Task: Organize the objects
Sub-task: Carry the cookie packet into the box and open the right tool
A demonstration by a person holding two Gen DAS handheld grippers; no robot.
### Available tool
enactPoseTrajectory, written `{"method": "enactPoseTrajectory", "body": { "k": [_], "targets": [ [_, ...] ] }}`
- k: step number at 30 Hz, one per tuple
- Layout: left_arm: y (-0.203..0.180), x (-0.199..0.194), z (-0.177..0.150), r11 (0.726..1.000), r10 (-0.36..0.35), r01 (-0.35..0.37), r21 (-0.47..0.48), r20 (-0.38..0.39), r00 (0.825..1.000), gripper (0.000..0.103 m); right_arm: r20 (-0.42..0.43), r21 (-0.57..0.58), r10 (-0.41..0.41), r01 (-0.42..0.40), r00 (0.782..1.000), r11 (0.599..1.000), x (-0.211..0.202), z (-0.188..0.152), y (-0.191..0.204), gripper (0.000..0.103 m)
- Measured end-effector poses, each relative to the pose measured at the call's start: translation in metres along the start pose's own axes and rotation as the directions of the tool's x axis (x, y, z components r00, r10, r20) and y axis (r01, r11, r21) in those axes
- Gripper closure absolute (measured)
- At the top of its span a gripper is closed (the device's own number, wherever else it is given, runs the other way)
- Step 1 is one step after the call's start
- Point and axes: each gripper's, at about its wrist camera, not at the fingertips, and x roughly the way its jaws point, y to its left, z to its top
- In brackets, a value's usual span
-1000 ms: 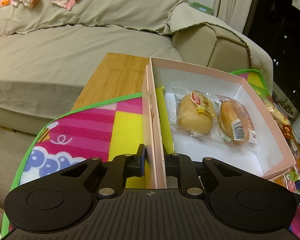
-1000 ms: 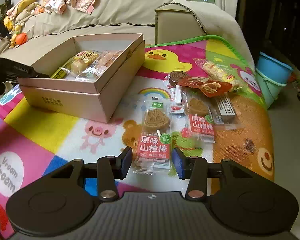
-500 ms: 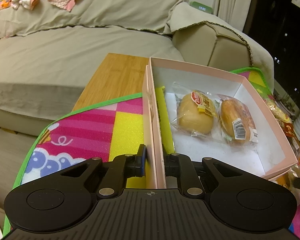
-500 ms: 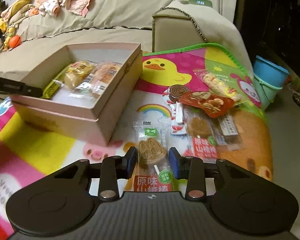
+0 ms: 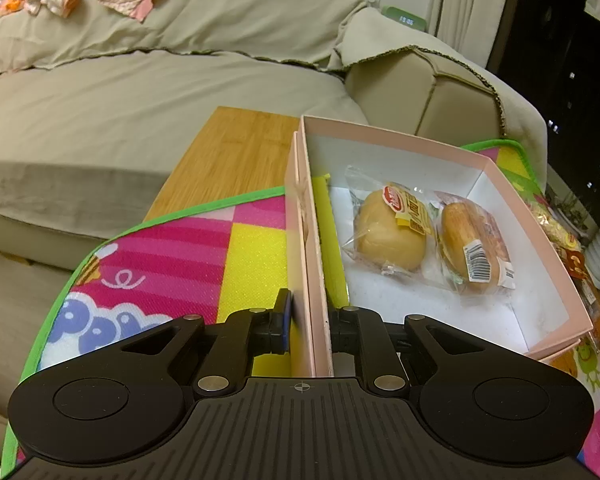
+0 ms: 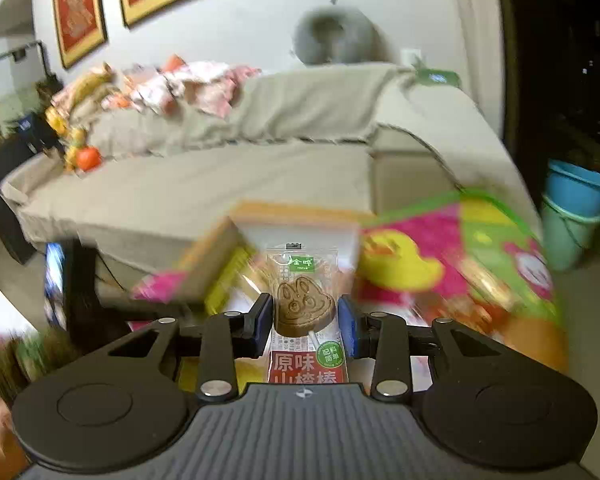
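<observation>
A pink open box (image 5: 416, 142) sits on the colourful play mat (image 5: 172, 248). Two wrapped buns (image 5: 392, 230) (image 5: 474, 246) lie inside it on the white floor. My left gripper (image 5: 309, 324) is shut on the box's near left wall. My right gripper (image 6: 305, 320) is shut on a hawthorn lollipop packet (image 6: 305, 308) with a brown rabbit-shaped sweet, held up off the mat. The box (image 6: 296, 236) shows blurred behind the packet in the right wrist view.
A beige sofa (image 5: 148, 92) runs behind the wooden table (image 5: 236, 148). More snack packets (image 5: 556, 228) lie on the mat to the right of the box. A blue bucket (image 6: 576, 204) stands on the floor at the right.
My right gripper closed on the lollipop packet, lifted it off the mat and swung up toward the box. My left gripper kept its hold on the box wall.
</observation>
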Motion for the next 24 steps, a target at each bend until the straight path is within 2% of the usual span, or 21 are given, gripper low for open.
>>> {"method": "enactPoseTrajectory", "body": {
  "k": [3, 7, 9, 11, 14, 18, 21, 24],
  "targets": [
    [0.0, 0.0, 0.0, 1.0, -0.001, 0.001, 0.001, 0.0, 1.0, 0.087, 0.03, 0.014, 0.062, -0.062, 0.998, 0.998, 0.024, 0.029, 0.015, 0.068],
    [0.0, 0.001, 0.0, 1.0, 0.001, -0.001, -0.001, -0.001, 1.0, 0.088, 0.035, 0.088, 0.152, -0.155, 0.988, 0.984, 0.072, 0.07, 0.034, 0.067],
    [0.001, 0.0, -0.001, 1.0, -0.001, 0.001, -0.002, 0.0, 1.0, 0.087, 0.08, 0.085, 0.135, -0.142, 0.988, 0.986, 0.094, 0.082, 0.044, 0.058],
    [0.001, 0.0, -0.001, 1.0, -0.003, 0.003, -0.001, 0.0, 1.0, 0.087, 0.071, 0.086, 0.119, -0.125, 0.99, 0.988, 0.113, 0.086, 0.048, 0.057],
    [0.001, 0.0, -0.001, 1.0, -0.005, 0.005, 0.003, 0.0, 1.0, 0.087, 0.051, 0.108, 0.143, -0.147, 0.988, 0.983, 0.119, 0.077, 0.041, 0.057],
    [0.003, 0.0, -0.002, 1.0, -0.006, 0.006, -0.002, 0.004, 1.0, 0.087, 0.037, 0.101, 0.093, -0.096, 0.995, 0.99, 0.104, 0.047, 0.016, 0.052],
    [0.003, 0.001, -0.003, 1.0, -0.007, 0.007, -0.009, 0.006, 1.0, 0.087, 0.018, 0.079, -0.009, 0.007, 1.0, 0.997, 0.088, 0.019, -0.007, 0.046],
    [0.003, 0.001, -0.003, 1.0, -0.007, 0.007, -0.007, 0.006, 1.0, 0.087, -0.026, 0.077, -0.099, 0.1, 0.995, 0.992, 0.077, -0.009, -0.033, 0.046]
  ]
}}
